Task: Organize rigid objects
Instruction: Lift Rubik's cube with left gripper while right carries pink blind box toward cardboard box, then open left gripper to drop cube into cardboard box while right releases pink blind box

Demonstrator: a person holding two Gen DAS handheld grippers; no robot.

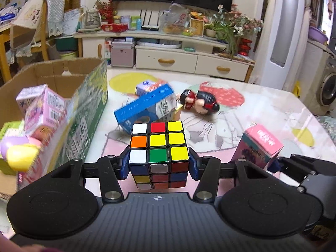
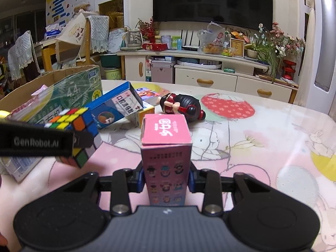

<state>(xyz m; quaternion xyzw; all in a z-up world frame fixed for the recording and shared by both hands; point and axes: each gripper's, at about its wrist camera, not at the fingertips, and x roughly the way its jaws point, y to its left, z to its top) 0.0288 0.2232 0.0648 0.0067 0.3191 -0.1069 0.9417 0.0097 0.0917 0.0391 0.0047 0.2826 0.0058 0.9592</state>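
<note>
Where the right hand-held gripper (image 2: 167, 173) clamps it, pink box (image 2: 166, 145) stands upright.

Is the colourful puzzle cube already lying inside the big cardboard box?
No, the colourful puzzle cube is clamped between the left gripper fingers above the table, beside the cardboard box.

Across the room, a big dark TV (image 2: 212, 0) on a white wall, above a long cream cabinet (image 2: 210, 77) with yellow handles and crowded shelves. Flowers and green plants (image 2: 273, 44) at its right end. To the left, wooden chairs (image 2: 52, 56) draped with lace covers, and a poster (image 2: 63, 2) with blue strips.
</note>
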